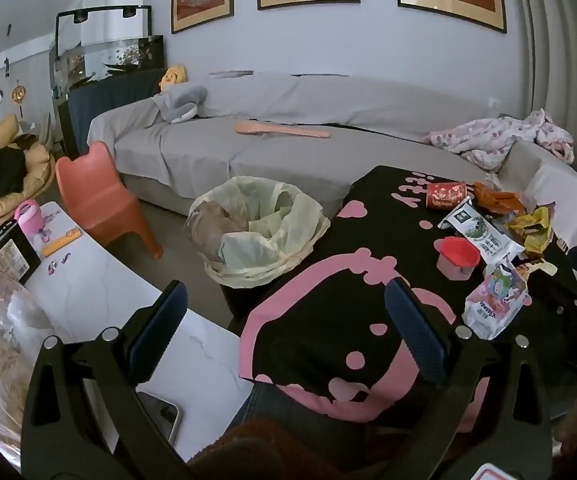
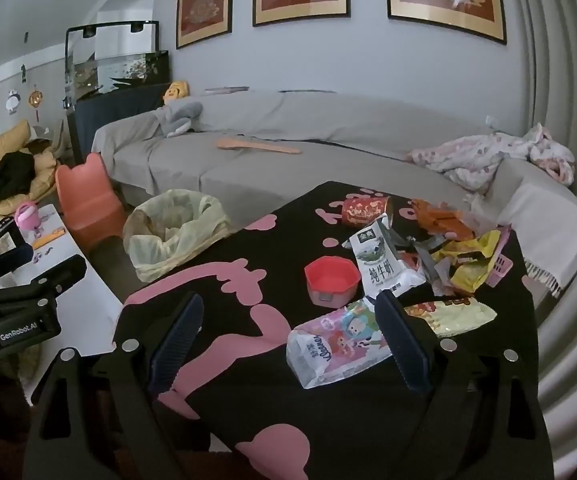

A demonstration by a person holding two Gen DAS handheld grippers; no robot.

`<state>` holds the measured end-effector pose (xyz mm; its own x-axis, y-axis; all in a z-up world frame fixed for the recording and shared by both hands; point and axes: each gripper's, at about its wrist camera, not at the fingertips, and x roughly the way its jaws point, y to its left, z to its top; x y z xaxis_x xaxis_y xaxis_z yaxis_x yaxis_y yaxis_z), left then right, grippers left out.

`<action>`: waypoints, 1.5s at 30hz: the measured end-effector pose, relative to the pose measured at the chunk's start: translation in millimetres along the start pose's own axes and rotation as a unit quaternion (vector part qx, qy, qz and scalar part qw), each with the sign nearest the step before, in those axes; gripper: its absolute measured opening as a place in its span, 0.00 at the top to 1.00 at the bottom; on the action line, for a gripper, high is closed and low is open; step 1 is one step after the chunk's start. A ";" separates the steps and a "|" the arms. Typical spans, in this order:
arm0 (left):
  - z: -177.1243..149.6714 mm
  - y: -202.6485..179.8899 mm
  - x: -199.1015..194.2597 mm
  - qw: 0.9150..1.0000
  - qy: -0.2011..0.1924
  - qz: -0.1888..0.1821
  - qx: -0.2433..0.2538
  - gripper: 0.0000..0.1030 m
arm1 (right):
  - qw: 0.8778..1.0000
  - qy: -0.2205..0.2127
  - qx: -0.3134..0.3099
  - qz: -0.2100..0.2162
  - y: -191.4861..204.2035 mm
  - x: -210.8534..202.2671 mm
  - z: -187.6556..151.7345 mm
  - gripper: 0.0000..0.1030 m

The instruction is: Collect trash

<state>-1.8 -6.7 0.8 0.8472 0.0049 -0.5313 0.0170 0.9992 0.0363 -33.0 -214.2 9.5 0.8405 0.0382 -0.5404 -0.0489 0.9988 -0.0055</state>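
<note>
Two hand-held grippers hover over a low table draped in a black cloth (image 2: 328, 420) with pink cartoon shapes. Both sets of fingers are spread wide and hold nothing. The left gripper (image 1: 288, 336) hangs above the cloth's near left part, beside a white marble-look table (image 1: 100, 292). The right gripper (image 2: 288, 348) sits low over the cloth, its right finger (image 2: 402, 344) just in front of a tissue pack (image 2: 336, 344) printed with cartoon girls. The trash lies scattered across the far right side of the cloth: a white milk pouch (image 2: 384, 264) with green artwork, a red paper cup (image 2: 364, 210) on its side, orange wrappers (image 2: 440, 216), yellow wrappers (image 2: 472, 256), and a pale yellow snack bag (image 2: 456, 316) near the tissue pack. A small red and pink tub (image 2: 331, 280) stands upright between the milk pouch and the middle of the cloth. On the floor beyond the table's left edge stands a trash bin (image 1: 256, 232) lined with a pale yellow bag, already holding some crumpled material. An orange child's chair (image 1: 100, 196) stands left of the bin, and a long grey sofa (image 1: 288, 140) runs behind everything.
</note>
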 end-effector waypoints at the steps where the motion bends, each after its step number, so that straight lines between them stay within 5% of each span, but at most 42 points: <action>1: 0.3 7.1 3.4 1.000 0.009 -0.004 -0.007 0.09 | 1.000 0.000 0.000 -0.002 0.1 -0.1 -0.2 0.18; 45: -2.8 7.0 3.6 1.000 0.013 -0.003 -0.008 0.09 | 1.000 0.008 0.015 0.008 -9.0 0.7 0.3 0.18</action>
<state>-0.1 0.4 -3.3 0.8326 0.0004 -0.5538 0.0131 0.9997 0.0204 -31.8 -223.2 9.4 0.8313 0.0543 -0.5531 -0.0465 0.9985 0.0281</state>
